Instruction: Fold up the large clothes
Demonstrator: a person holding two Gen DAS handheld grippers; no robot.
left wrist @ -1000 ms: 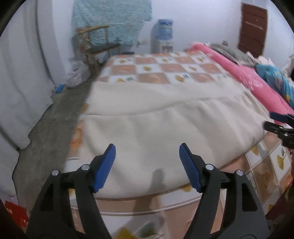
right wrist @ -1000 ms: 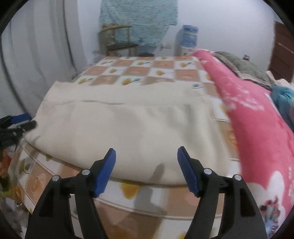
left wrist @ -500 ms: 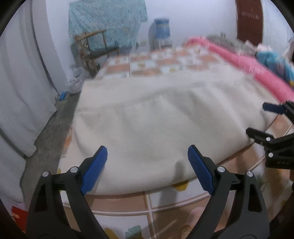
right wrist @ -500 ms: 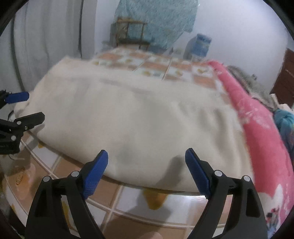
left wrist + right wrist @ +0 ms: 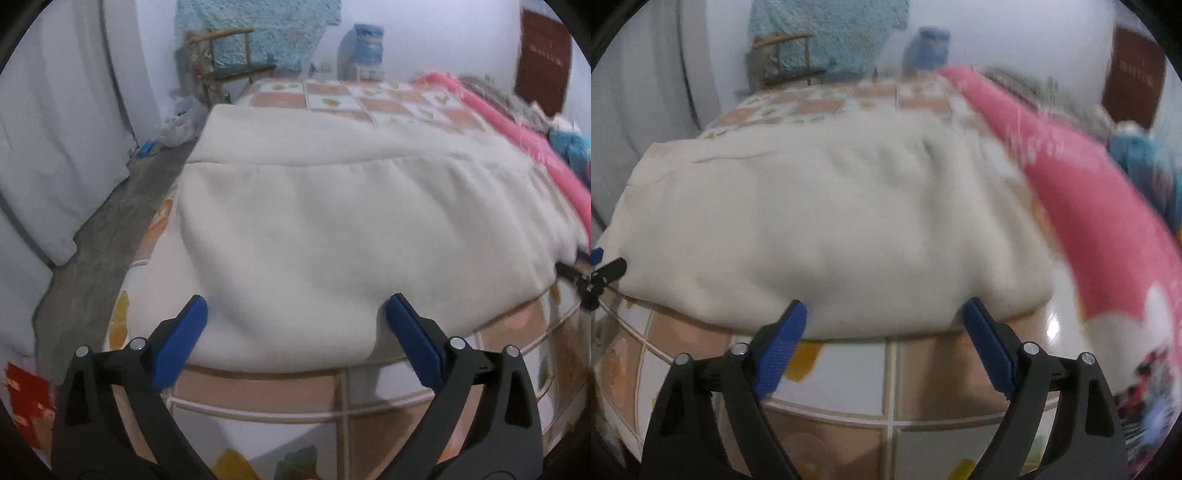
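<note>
Both claws lowered, opened; one cream garment (image 5: 332,236).

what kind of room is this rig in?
Most likely a bedroom at home. A bed with a checked sheet fills the view, with a cream garment spread on it and a pink blanket along one side. A water dispenser and a wooden chair stand at the far wall.

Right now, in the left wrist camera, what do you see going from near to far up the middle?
Left gripper → cream garment → checkered bed sheet → water jug by the wall.
</note>
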